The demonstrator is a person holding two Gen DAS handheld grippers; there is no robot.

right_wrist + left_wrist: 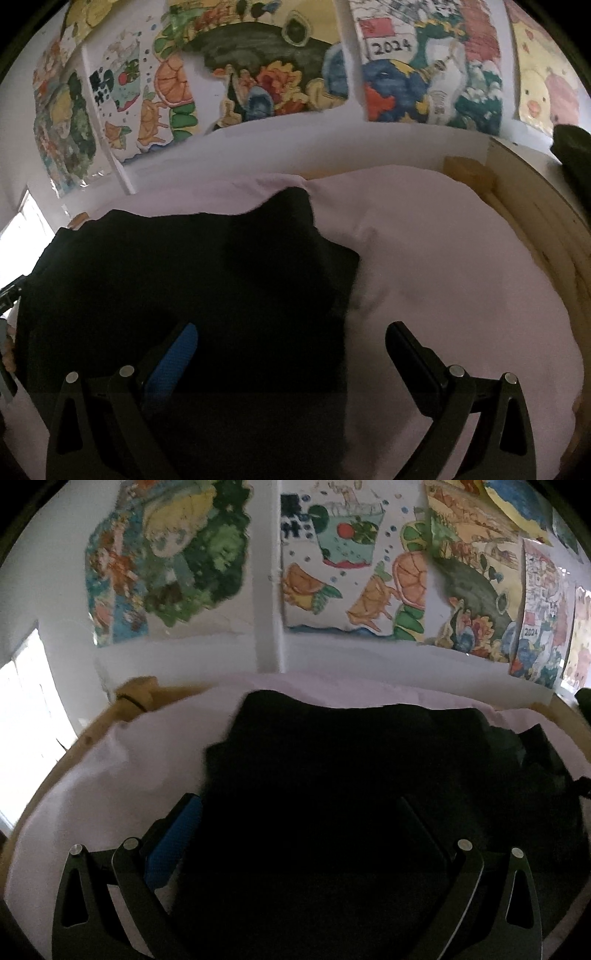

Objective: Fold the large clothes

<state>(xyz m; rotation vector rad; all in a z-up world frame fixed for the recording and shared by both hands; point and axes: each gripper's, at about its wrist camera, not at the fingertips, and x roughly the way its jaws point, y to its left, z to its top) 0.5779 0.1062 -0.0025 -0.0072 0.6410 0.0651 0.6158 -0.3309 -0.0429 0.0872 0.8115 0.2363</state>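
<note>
Black garment [192, 295] lay spread on the pink sheet [461, 277], left gripper [299, 834] and right gripper [291, 354] both spread wide over it; judged soft, limp, fairly heavy, best pinched at an edge or corner

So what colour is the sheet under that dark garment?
Pale pink bed sheet, clearest in the right wrist view.

A wooden-framed bed [532, 206] carries a pale pink sheet [443, 266], with a black garment [184, 280] lying on it.
</note>
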